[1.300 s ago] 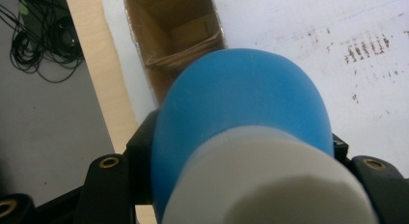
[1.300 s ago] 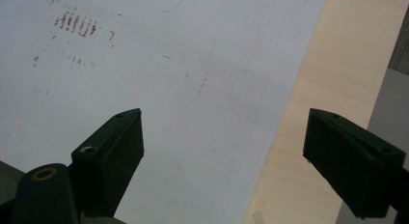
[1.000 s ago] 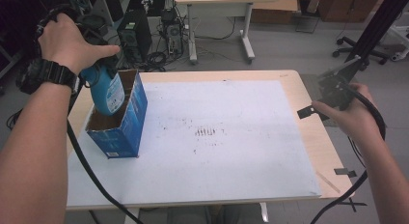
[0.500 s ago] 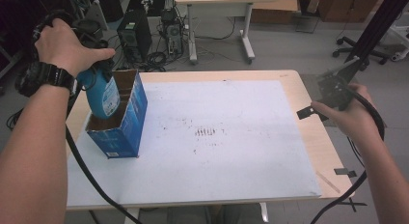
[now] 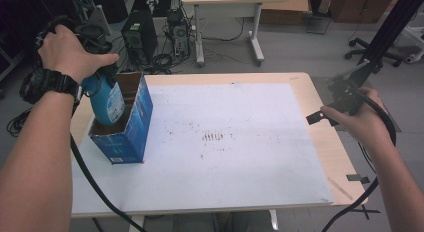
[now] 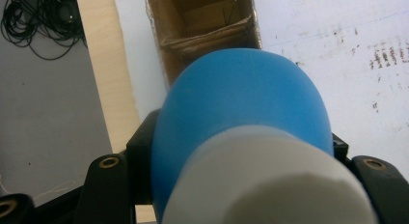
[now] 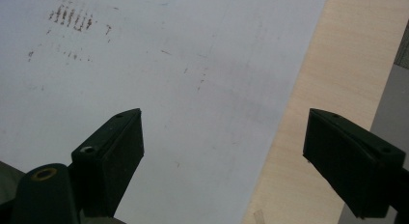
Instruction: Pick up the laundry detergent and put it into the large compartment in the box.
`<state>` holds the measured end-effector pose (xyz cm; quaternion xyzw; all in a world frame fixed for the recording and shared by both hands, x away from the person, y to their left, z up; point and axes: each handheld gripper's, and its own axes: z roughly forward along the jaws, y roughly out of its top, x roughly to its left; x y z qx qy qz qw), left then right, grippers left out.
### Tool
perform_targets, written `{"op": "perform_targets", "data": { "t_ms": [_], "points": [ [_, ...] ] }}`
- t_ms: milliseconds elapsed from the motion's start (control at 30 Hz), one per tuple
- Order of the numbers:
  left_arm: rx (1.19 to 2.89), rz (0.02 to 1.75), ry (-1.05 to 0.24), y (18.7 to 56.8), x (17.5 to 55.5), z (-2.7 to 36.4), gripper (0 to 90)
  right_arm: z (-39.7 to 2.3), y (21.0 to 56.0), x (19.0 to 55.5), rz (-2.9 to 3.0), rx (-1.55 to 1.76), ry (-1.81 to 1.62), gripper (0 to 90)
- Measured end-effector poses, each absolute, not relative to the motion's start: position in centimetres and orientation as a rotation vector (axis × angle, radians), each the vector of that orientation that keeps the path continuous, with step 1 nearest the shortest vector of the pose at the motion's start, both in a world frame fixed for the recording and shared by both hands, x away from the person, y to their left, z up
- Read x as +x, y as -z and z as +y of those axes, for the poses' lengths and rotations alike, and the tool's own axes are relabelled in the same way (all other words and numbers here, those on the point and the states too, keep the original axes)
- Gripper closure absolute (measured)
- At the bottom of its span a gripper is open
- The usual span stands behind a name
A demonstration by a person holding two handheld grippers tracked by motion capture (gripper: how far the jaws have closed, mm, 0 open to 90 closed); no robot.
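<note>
A blue bottle [image 5: 106, 100] with a white cap [image 6: 270, 180] hangs partly inside the open top of a blue cardboard box [image 5: 131, 127] at the table's left. My left gripper [image 5: 92, 67] is shut on the bottle, its black jaws pressed against both sides. In the left gripper view the bottle [image 6: 241, 108] points down at the box's brown inside [image 6: 202, 21]. My right gripper [image 5: 325, 114] hovers over the table's right edge, open, with nothing between its fingers [image 7: 113, 151].
A white sheet [image 5: 220, 142] with dark scuff marks covers most of the wooden table [image 5: 330, 147]. Beyond the far edge stand a computer tower [image 5: 134, 34], tangled cables and a desk. Black tape strips [image 5: 357, 178] sit at the table's near right corner.
The left gripper has lowered the bottle a little deeper into the box. The right gripper has stayed in place.
</note>
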<state>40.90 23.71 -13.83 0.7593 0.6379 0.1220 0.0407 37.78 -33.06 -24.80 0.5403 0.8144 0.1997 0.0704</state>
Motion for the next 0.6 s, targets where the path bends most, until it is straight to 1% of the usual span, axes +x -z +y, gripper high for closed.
{"op": "perform_targets", "data": {
  "t_ms": [600],
  "points": [
    [2.308, 1.97, -0.326, 16.1, 41.3, 24.1, 38.7, -33.1, 25.5, 37.8, 2.462, 1.63, -0.586, 14.1]
  ]
}}
